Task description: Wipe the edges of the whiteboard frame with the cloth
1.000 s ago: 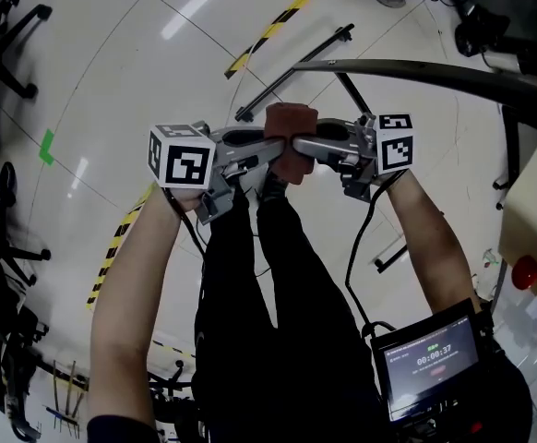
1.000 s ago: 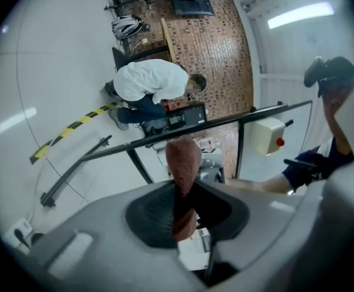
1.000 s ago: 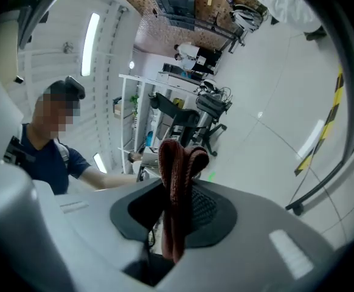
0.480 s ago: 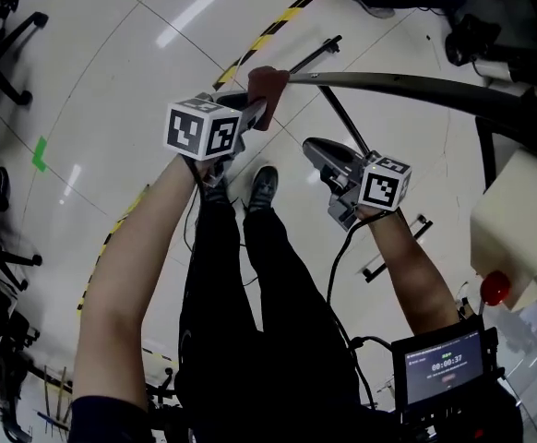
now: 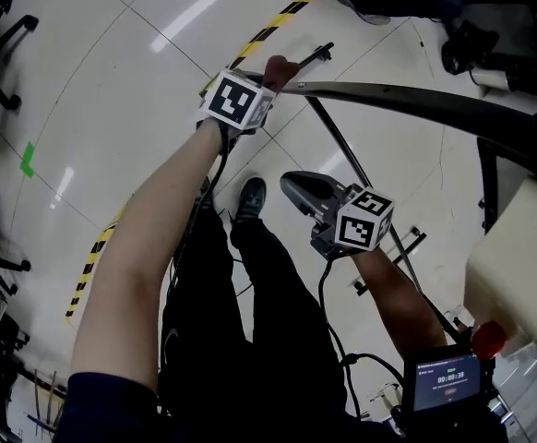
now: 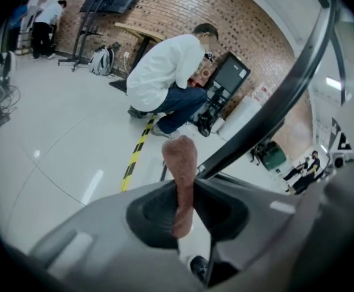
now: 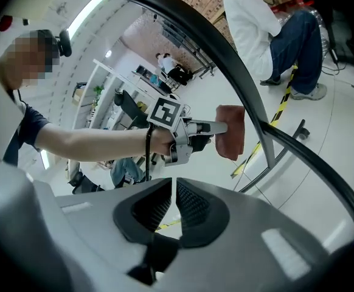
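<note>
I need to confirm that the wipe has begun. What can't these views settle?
- Contact: the cloth in the left gripper overlaps the end of the whiteboard frame in all three views, so touch or gap is unclear.
- The frame's far end: cut off by the head view's right edge.
- The screen: its print is too small in the head view.

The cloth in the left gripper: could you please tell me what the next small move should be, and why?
Probably press the cloth onto the frame and slide along its edge: the left gripper clamps it right beside the frame's end, while the right gripper is shut and empty.
</note>
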The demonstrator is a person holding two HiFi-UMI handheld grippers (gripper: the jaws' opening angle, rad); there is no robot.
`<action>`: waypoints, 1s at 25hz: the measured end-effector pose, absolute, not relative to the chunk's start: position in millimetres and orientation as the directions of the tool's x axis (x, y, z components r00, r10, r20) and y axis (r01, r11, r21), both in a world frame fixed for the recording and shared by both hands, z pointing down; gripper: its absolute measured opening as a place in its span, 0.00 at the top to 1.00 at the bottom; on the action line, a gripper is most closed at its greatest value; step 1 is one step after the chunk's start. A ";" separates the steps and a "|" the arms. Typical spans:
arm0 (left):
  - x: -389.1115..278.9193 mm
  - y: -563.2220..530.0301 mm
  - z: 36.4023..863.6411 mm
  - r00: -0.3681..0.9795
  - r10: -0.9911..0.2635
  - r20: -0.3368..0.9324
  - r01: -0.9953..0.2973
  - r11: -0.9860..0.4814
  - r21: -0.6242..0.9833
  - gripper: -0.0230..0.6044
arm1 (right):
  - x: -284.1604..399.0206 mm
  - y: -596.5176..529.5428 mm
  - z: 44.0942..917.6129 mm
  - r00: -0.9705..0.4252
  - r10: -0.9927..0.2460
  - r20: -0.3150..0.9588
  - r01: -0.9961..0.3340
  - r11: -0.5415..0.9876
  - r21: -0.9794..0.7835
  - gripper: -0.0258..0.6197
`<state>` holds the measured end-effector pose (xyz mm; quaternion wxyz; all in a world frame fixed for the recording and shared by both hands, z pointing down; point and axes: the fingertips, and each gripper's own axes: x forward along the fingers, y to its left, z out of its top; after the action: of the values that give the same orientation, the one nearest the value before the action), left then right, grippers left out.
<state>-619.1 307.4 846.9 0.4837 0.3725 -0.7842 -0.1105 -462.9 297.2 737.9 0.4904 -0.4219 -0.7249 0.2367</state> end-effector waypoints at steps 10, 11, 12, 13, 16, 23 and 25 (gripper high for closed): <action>-615.0 270.1 878.3 -0.136 -0.705 0.696 -0.648 0.595 0.475 0.85 | -449.2 302.6 766.4 -0.125 0.857 0.499 0.463 0.495 -0.735 0.92; -613.9 267.4 874.0 -0.131 -0.713 0.689 -0.665 0.579 0.472 0.85 | -449.4 302.7 767.7 -0.123 0.860 0.495 0.466 0.490 -0.737 0.92; -613.3 265.1 869.8 -0.130 -0.720 0.682 -0.676 0.567 0.470 0.85 | -449.0 302.9 767.9 -0.118 0.863 0.492 0.472 0.484 -0.737 0.92; -613.4 263.7 865.7 -0.132 -0.724 0.678 -0.685 0.561 0.465 0.85 | -447.8 303.8 767.4 -0.110 0.864 0.491 0.481 0.479 -0.734 0.92; -621.9 270.2 855.6 -0.164 -0.708 0.687 -0.701 0.574 0.424 0.85 | -444.0 312.3 763.8 -0.086 0.868 0.490 0.522 0.458 -0.720 0.92; -623.9 260.9 816.9 -0.167 -0.736 0.656 -0.714 0.549 0.434 0.85 | -437.6 313.3 750.2 -0.074 0.869 0.489 0.523 0.452 -0.723 0.92; -624.4 258.6 808.7 -0.176 -0.736 0.654 -0.727 0.545 0.418 0.85 | -435.8 311.9 744.5 -0.073 0.870 0.489 0.517 0.452 -0.727 0.92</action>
<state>-624.4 258.6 808.7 0.4298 0.4768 -0.7667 -0.0050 -435.8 311.9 744.5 0.4735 -0.4893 -0.7083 0.1862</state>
